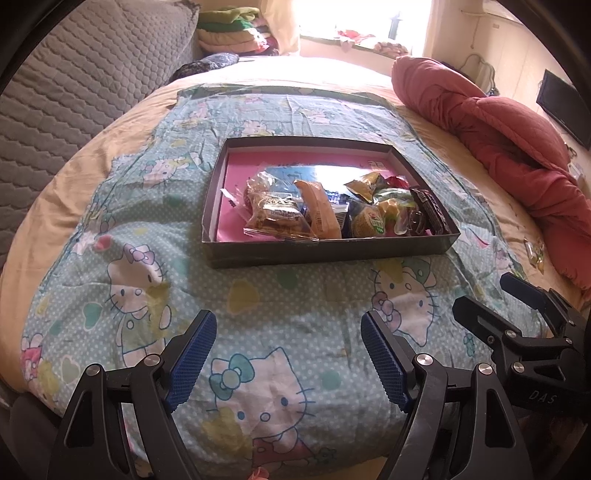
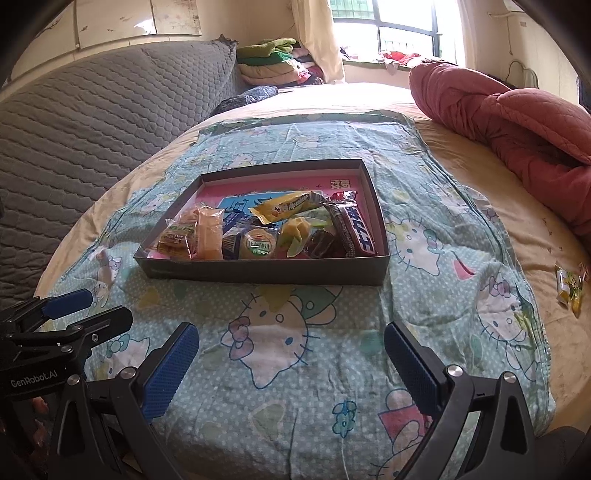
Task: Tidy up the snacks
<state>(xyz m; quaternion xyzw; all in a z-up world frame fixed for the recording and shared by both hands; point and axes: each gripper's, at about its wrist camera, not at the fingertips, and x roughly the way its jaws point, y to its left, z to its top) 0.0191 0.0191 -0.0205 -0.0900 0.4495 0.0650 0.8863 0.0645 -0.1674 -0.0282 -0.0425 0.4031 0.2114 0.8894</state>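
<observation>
Left wrist view: left tongs [image 1: 288,354] spread wide, gripping nothing, above the bed; box [image 1: 332,247] of snacks straight ahead; stray snack packet [image 1: 534,252] far right. Right wrist view: right tongs [image 2: 291,363] likewise released; packet [image 2: 571,287] right (nearer these), long axis roughly pointing away.

Daylight pours in from the window [image 2: 402,33] at the far end, blown out to white in the left wrist view. Glare washes the pink floor of the snack box [image 1: 332,170] (print there unreadable). The bed is softly lit, shadows faint. Fisheye bends everything; corners go black, and the picture is slightly soft throughout.
</observation>
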